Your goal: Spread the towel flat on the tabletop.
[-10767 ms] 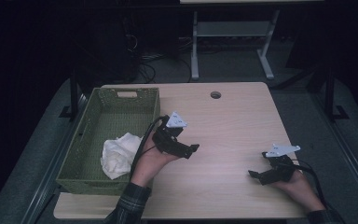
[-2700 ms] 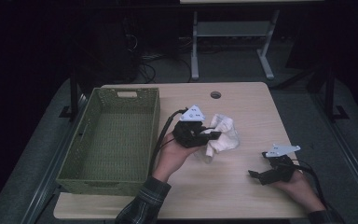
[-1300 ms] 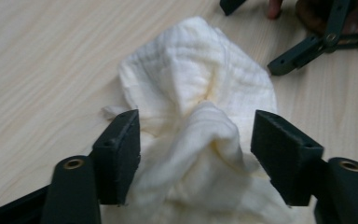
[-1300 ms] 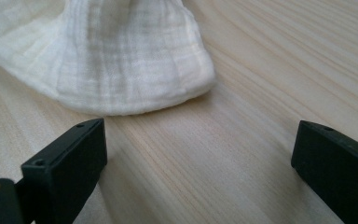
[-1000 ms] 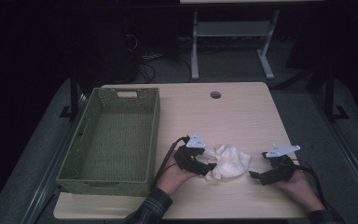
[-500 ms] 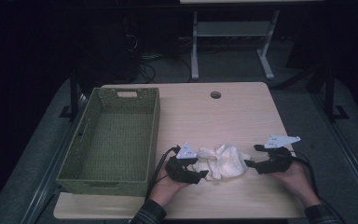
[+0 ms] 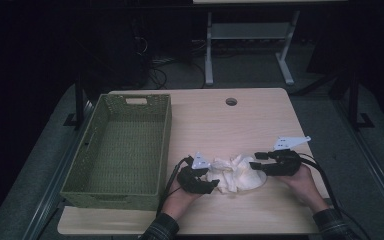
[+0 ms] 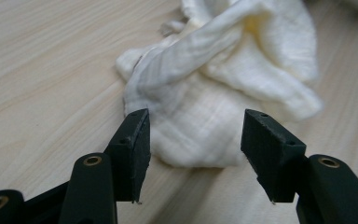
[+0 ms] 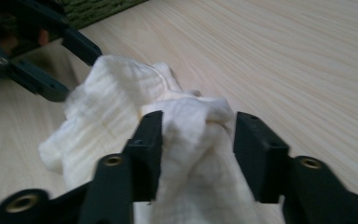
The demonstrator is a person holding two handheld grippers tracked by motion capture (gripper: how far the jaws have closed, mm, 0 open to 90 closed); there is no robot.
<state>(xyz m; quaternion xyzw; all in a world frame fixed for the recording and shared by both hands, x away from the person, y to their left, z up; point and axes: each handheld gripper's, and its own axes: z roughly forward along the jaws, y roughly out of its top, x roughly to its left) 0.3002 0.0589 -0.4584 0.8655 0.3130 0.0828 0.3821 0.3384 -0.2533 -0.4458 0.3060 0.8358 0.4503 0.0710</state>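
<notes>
A crumpled white cloth (image 7: 237, 172) lies on the wooden table (image 7: 230, 125) near its front edge, between my two grippers. My left gripper (image 7: 214, 185) sits at the cloth's left edge; in the left gripper view it (image 8: 196, 140) stands open, with the cloth (image 8: 223, 93) just ahead of its jaws. My right gripper (image 7: 254, 164) is at the cloth's right side. In the right gripper view it (image 9: 198, 140) is open, and a bunched fold of cloth (image 9: 107, 112) fills the gap between its jaws. The left gripper (image 9: 32, 74) shows beyond the cloth there.
A green woven basket (image 7: 165, 140) stands empty on the left half of the table, close to my left hand. A round cable hole (image 7: 231, 101) is near the far edge. Bare tabletop stretches behind the cloth. Dark floor and a white frame lie beyond.
The left gripper brought the cloth out of the basket to the table's front and let it go. The right gripper slid left until its jaws straddled the cloth.
</notes>
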